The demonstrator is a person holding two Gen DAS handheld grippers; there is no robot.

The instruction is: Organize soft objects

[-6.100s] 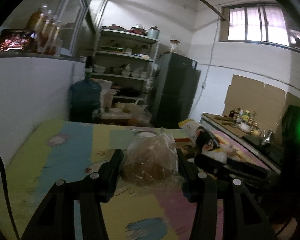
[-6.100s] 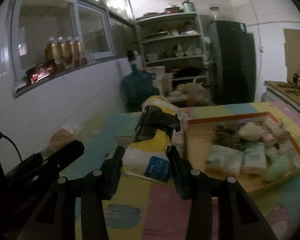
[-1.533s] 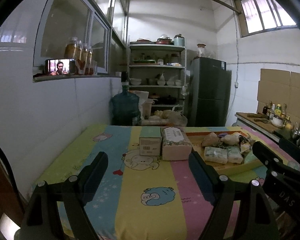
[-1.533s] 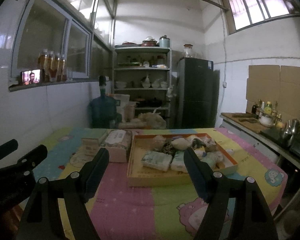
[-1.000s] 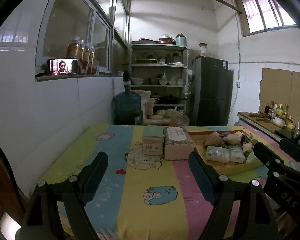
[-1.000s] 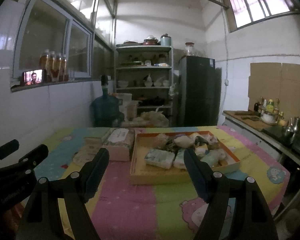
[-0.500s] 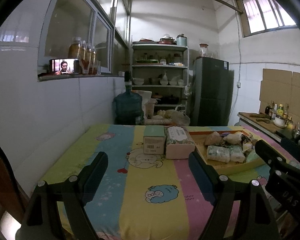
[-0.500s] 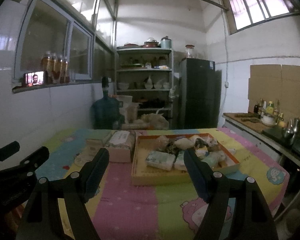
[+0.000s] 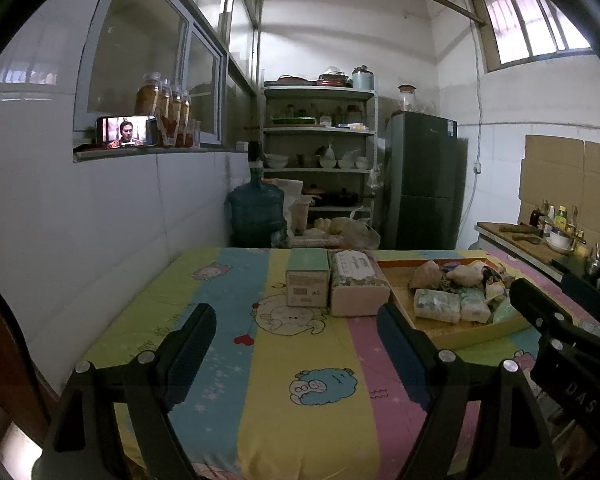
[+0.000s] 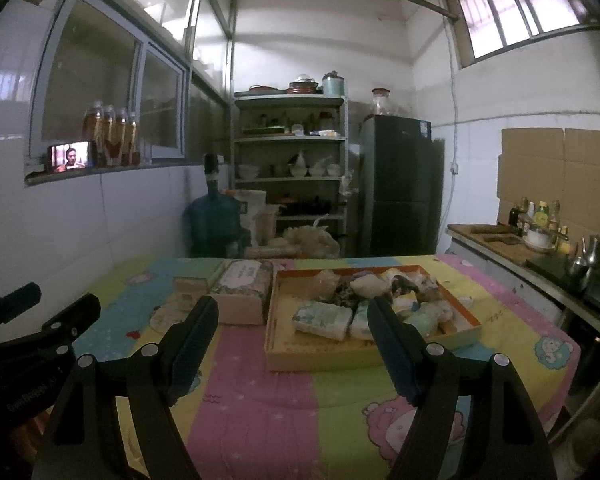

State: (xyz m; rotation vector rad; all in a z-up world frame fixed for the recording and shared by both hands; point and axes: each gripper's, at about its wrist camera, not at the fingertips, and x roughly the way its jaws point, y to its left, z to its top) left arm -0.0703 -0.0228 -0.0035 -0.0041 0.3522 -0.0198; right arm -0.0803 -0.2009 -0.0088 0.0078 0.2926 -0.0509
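Observation:
An orange-rimmed cardboard tray (image 10: 364,354) sits on the striped cartoon tablecloth (image 10: 260,408) and holds several soft packs and bags, among them a white tissue pack (image 10: 322,319). The same tray (image 9: 472,334) shows at the right of the left wrist view. Left of it lie a floral tissue box (image 9: 358,288) and a green-topped box (image 9: 306,284). My left gripper (image 9: 296,320) is open and empty, held back over the table's near edge. My right gripper (image 10: 290,312) is open and empty too, short of the tray.
Behind the table stand a blue water jug (image 9: 256,210), a shelf rack with dishes (image 9: 318,152) and a dark fridge (image 9: 422,180). A counter with bottles and a kettle (image 10: 540,236) runs along the right. A phone (image 9: 126,131) and jars sit on the window ledge.
Six seconds ago each gripper held a bagged item close over the table; both now stand open, empty and drawn back. Over the last second nothing has moved.

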